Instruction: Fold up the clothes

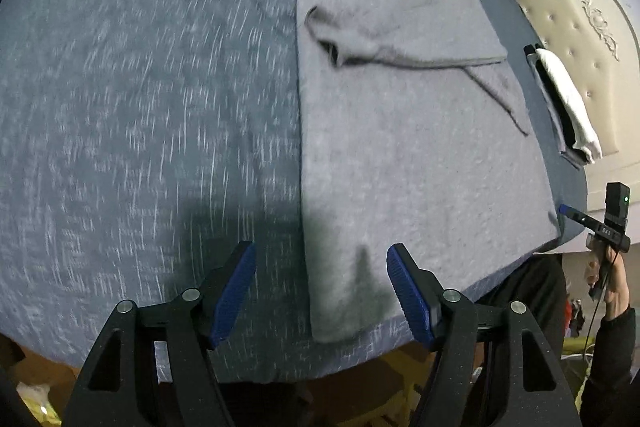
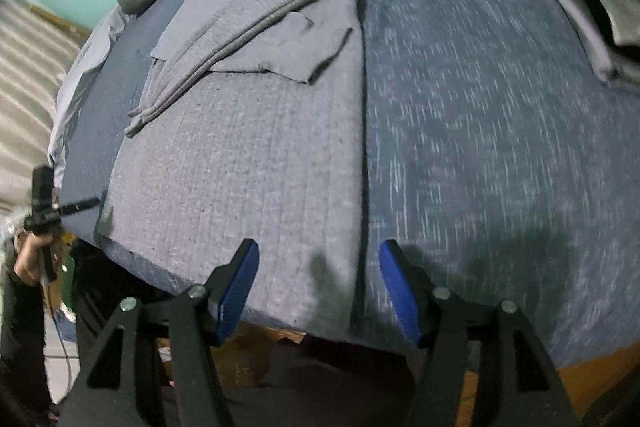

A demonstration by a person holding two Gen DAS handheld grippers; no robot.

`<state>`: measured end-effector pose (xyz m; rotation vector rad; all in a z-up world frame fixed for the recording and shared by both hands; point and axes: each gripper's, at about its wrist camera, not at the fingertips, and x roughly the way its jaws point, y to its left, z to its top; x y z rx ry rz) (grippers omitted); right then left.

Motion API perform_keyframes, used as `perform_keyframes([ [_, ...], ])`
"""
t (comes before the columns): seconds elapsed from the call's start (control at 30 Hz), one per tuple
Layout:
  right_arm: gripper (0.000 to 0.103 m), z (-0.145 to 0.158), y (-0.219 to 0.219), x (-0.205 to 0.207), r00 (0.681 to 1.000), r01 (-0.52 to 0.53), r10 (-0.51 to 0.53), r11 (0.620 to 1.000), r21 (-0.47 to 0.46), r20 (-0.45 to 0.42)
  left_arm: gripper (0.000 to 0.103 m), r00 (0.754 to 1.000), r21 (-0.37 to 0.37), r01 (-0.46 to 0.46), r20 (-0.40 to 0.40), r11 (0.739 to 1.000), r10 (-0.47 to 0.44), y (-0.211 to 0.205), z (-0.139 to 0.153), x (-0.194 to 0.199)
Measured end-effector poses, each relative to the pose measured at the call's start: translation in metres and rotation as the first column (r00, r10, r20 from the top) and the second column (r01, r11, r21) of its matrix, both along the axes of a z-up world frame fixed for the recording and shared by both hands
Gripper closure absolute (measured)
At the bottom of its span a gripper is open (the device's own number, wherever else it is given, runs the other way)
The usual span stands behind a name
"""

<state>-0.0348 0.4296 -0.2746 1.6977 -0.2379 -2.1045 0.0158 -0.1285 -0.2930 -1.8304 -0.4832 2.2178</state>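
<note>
Both my left gripper (image 1: 321,291) and right gripper (image 2: 319,287) gape empty above the grey garment's (image 1: 400,131) near hem; a shallow pinch risks snagging the bedsheet (image 1: 140,107) too.

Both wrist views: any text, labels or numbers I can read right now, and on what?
Small white marking on the right gripper body: too small and blurred to read.
No readable text on the grey garment, the folded stack or the bedspread.
</note>
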Motion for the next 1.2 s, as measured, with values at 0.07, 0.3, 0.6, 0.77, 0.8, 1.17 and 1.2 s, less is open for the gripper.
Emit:
perform_keyframes([
  [0.07,0.036,-0.003,0.002,0.003,1.0,0.012,-0.011,1.0,-0.011,0.015,0.032,1.0,0.017,-0.01,0.012,1.0,0.01,-0.001,-0.005,0.005],
  [0.3,0.036,-0.009,0.006,0.007,0.998,0.032,-0.03,0.999,-0.042,0.056,0.032,1.0,0.048,0.013,0.016,0.999,-0.013,0.004,-0.013,0.019],
  [0.6,0.036,-0.023,0.003,0.009,0.995,0.042,-0.037,0.997,-0.058,0.094,0.049,0.999,0.076,0.045,0.012,0.996,-0.046,0.012,-0.016,0.024],
  [0.77,0.036,-0.028,0.0,0.009,0.994,0.032,-0.027,0.998,-0.052,0.102,0.068,0.998,0.081,0.067,0.006,0.994,-0.068,0.017,-0.017,0.024],
  [0.8,0.039,-0.028,0.001,0.01,0.995,0.03,-0.024,0.998,-0.057,0.1,0.076,0.997,0.081,0.071,0.003,0.994,-0.071,0.017,-0.017,0.024],
  [1.17,0.096,-0.006,-0.003,0.01,0.999,-0.009,0.014,0.993,-0.114,0.047,0.096,0.994,0.107,0.093,-0.068,0.99,-0.086,0.016,0.011,0.015],
  [1.2,0.096,-0.003,-0.003,0.009,0.999,-0.01,0.015,0.993,-0.122,0.04,0.096,0.993,0.11,0.093,-0.076,0.99,-0.085,0.015,0.015,0.013],
])
